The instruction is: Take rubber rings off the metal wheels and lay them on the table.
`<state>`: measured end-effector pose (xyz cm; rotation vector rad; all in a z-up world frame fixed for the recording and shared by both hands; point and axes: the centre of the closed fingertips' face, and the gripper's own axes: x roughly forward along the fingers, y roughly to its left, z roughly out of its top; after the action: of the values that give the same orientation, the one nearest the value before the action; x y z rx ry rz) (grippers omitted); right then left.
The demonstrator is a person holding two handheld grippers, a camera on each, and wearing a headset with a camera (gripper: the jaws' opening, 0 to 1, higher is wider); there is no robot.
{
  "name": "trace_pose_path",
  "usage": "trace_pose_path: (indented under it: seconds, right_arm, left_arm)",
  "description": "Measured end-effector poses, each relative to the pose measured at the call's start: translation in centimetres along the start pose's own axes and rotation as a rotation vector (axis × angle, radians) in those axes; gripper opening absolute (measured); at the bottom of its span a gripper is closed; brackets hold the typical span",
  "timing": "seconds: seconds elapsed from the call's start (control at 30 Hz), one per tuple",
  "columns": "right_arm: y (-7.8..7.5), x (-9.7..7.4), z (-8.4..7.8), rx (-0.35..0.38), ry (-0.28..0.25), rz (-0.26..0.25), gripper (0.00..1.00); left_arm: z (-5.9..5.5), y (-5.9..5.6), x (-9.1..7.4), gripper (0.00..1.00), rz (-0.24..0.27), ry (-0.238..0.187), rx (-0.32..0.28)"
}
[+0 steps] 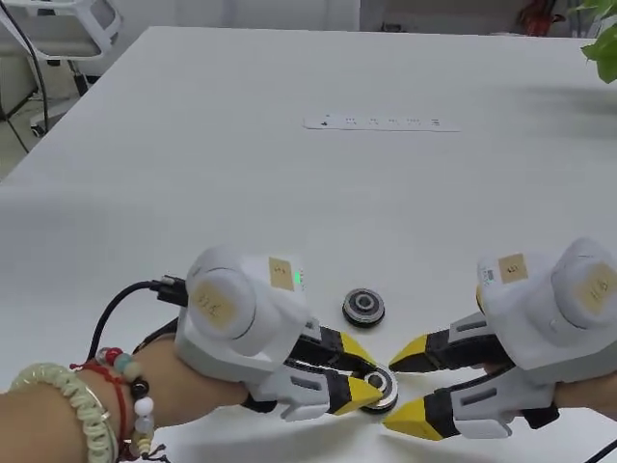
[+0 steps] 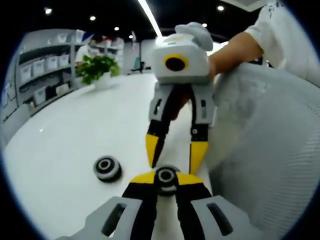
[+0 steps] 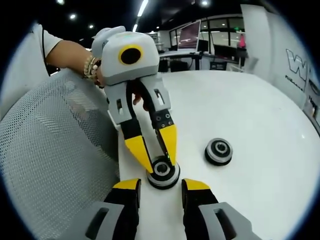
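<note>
A small metal wheel with a black rubber ring (image 1: 379,386) rests on the white table (image 1: 289,193) near its front edge. My left gripper (image 1: 366,374) is shut on this wheel (image 2: 166,177), one yellow tip on each side. Facing it, my right gripper (image 1: 413,386) stands open, its fingertips just short of the same wheel (image 3: 163,172). In the right gripper view my own gripper (image 3: 162,186) has nothing between its tips. A second ringed wheel (image 1: 363,307) lies flat and free a little farther back (image 2: 107,168) (image 3: 218,151).
A white power strip (image 1: 381,122) lies at the far middle of the table. A plant (image 1: 605,43) stands at the far right corner. A mesh chair back (image 3: 55,150) is just behind the table's front edge. An office chair (image 1: 67,29) stands beyond the far left.
</note>
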<state>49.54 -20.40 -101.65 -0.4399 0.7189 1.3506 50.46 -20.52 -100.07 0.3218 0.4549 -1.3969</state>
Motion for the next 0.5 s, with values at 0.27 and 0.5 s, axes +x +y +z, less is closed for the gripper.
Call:
trace_pose_path:
  seconds: [0.27, 0.5]
  right_arm:
    - [-0.81, 0.07, 0.47, 0.035, -0.044, -0.029, 0.27]
    - [-0.62, 0.47, 0.41, -0.004, -0.034, -0.028, 0.26]
  left_arm:
    - [-0.16, 0.36, -0.41, 0.14, 0.014, -0.044, -0.019]
    - [-0.03, 0.53, -0.31, 0.14, 0.022, -0.051, -0.022]
